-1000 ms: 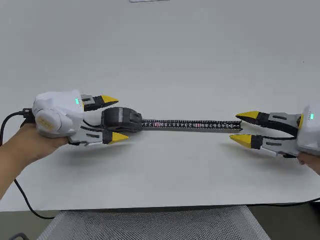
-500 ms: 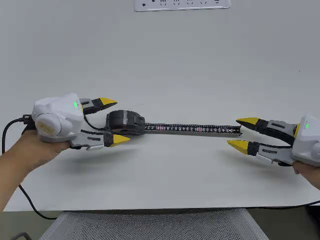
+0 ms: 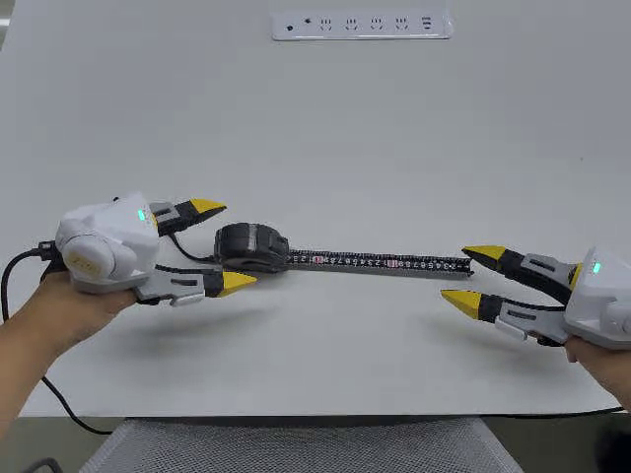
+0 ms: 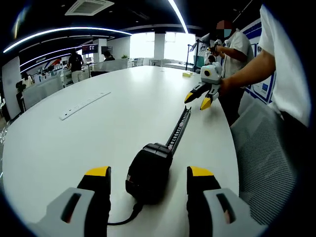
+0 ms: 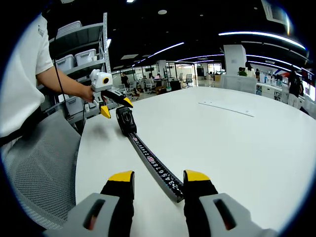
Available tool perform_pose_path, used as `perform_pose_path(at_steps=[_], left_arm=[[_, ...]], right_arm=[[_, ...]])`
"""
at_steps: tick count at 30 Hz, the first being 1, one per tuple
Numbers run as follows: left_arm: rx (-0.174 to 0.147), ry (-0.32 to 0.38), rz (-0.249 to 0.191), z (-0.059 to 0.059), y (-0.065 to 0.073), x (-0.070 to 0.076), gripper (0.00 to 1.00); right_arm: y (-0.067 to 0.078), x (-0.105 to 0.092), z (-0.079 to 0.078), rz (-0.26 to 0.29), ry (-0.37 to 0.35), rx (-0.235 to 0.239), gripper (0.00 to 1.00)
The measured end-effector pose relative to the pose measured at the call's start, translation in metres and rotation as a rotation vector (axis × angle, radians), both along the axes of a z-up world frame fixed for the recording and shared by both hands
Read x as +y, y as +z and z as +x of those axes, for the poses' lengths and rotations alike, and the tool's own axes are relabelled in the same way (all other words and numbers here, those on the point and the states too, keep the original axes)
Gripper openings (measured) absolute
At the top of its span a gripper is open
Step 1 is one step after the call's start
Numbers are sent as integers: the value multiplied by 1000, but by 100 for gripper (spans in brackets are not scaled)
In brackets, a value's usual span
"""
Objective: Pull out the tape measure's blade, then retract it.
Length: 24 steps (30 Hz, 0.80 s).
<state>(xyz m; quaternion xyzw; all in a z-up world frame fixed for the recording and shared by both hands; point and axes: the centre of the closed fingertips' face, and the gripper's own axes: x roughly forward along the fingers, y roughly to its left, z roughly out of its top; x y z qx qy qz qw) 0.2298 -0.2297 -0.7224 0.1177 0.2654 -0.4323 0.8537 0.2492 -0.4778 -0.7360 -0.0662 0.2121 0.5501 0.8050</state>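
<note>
Tape measure (image 3: 251, 246) lies on the white counter (image 3: 325, 128), left of its middle and nearer the near edge. Its dark case lies flat, and its blade (image 3: 380, 262) is drawn out rightward along the surface. The left claw (image 3: 235, 243) is spread wide, one yellow-tipped jaw on each side of the case with a gap showing at both. The right claw (image 3: 455, 274) is likewise spread, with the blade's free end lying between its jaws, not pinched. A power strip (image 3: 361, 25) sits by the far edge.
</note>
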Motion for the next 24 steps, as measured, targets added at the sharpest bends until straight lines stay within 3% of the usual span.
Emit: perform_pose_path(at_steps=[24], left_arm=[[-18,150,-66,-25,11,20,62]], right_arm=[[11,5,-16,1,-102,-10,45]])
